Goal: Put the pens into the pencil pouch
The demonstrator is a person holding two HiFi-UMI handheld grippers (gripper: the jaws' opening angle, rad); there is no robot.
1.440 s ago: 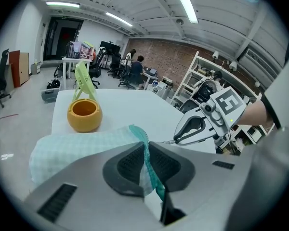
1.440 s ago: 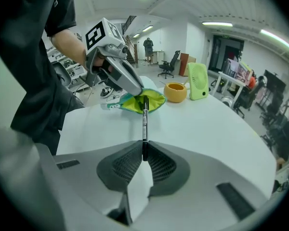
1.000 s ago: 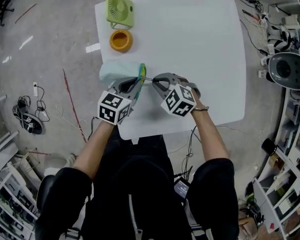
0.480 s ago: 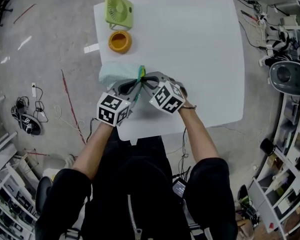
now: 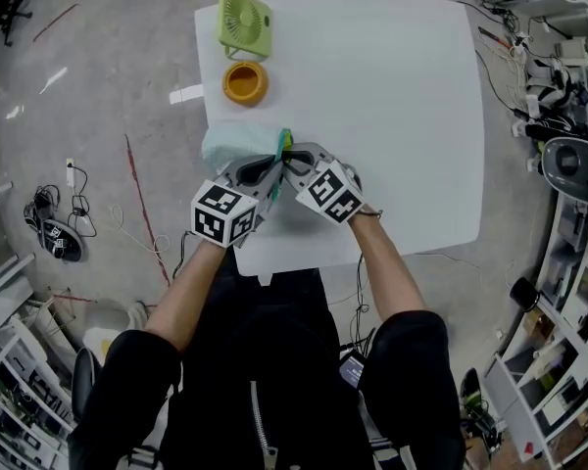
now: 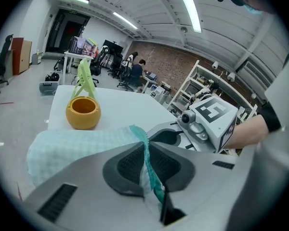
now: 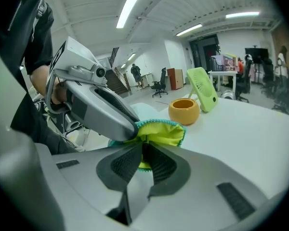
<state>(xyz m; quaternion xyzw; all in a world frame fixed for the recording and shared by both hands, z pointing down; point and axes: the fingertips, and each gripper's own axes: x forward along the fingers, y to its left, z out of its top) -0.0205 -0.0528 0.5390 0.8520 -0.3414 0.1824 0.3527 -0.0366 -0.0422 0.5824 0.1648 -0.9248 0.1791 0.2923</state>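
Gripping, left: left gripper (image 6: 145, 150) has its pads pressed together on the teal zip edge (image 6: 137, 132) of the pouch (image 6: 67, 146). The fabric strip runs straight down between the pads.
Gripping, right: right gripper (image 7: 143, 153) is pinched on the other lip of the mouth, where the yellow-green lining (image 7: 161, 134) shows. The lining bulges out just above the pads.
Pouch place: on the table (image 5: 392, 116), at its 9 o'clock edge in the head view. The pale teal checked body lies flat, with the mouth turned to 3 o'clock.
Pouch mouth: held between the two grippers with the lips slightly parted. The inside is too shadowed to tell the contents.
Gripper approach: left comes in from 7 o'clock of the mouth, right from 4 o'clock. The tips nearly meet, and both marker cubes sit toward the person.
Cup (image 5: 245, 82): orange, upright, open top. It stands at 12 o'clock of the pouch, near it but apart.
Fan (image 5: 245, 23): green, standing at 12 o'clock of the cup, in the table's 11 o'clock corner. It is just beside the cup, and contact cannot be told.
Table: white top, with the person at its 6 o'clock side and both forearms reaching over that edge.
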